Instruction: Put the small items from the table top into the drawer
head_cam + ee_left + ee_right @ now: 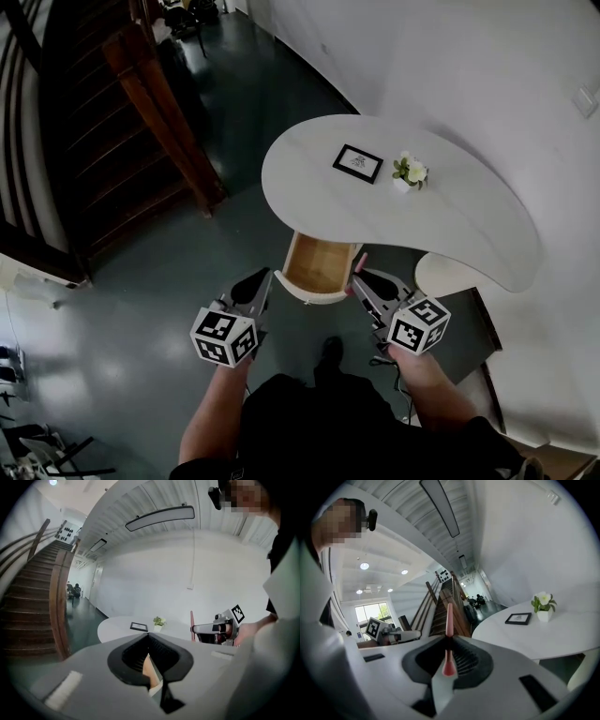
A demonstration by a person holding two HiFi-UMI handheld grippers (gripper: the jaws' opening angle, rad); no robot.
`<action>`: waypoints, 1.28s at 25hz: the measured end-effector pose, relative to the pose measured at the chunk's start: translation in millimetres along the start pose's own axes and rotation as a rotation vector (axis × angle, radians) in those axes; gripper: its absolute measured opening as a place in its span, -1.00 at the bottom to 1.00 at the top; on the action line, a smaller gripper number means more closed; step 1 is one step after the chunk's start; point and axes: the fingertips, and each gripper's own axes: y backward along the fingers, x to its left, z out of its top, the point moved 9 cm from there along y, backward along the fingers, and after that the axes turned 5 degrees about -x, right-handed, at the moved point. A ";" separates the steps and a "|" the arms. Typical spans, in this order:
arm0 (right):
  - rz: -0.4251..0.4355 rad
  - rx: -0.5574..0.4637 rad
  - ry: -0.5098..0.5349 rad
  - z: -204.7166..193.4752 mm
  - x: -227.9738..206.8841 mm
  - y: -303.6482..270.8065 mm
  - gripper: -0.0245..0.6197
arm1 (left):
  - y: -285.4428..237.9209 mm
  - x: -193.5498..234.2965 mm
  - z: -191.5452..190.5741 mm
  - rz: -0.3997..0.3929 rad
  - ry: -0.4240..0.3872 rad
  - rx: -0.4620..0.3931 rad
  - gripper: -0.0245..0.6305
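A white curved table (450, 211) carries a black picture frame (357, 162) and a small potted plant (410, 172). Below its near edge, a wooden drawer (317, 265) stands pulled open. My right gripper (360, 279) is shut on a thin pink stick-like item (357, 265), just right of the drawer. In the right gripper view the pink item (449, 618) stands upright between the closed jaws of the right gripper (449, 641). My left gripper (264, 277) hovers left of the drawer; its jaws meet in the left gripper view (148, 637) with nothing held.
A dark wooden staircase (141, 112) rises at the left beyond the table. A round white lower surface (450, 274) sits at the table's right, close to my right gripper. The floor (141, 281) is dark green-grey. A white wall (487, 66) backs the table.
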 end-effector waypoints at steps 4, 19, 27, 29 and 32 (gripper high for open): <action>0.011 0.023 -0.011 -3.6 -7.3 -14.9 -0.76 | -11.2 7.1 -4.5 0.004 0.017 0.010 -0.89; -0.033 0.267 0.179 -39.4 -11.6 -94.1 -0.76 | -39.5 65.7 -33.4 -0.080 0.032 0.040 -0.89; 0.037 0.498 0.389 -90.5 -49.7 -142.4 -0.76 | -70.8 87.7 -75.2 -0.060 0.081 0.133 -0.89; 0.058 0.551 0.418 -107.8 -66.5 -154.7 -0.76 | -84.4 96.6 -86.1 -0.052 0.093 0.152 -0.89; 0.113 0.632 0.493 -130.8 -80.4 -166.6 -0.76 | -99.6 103.1 -100.7 -0.049 0.110 0.177 -0.89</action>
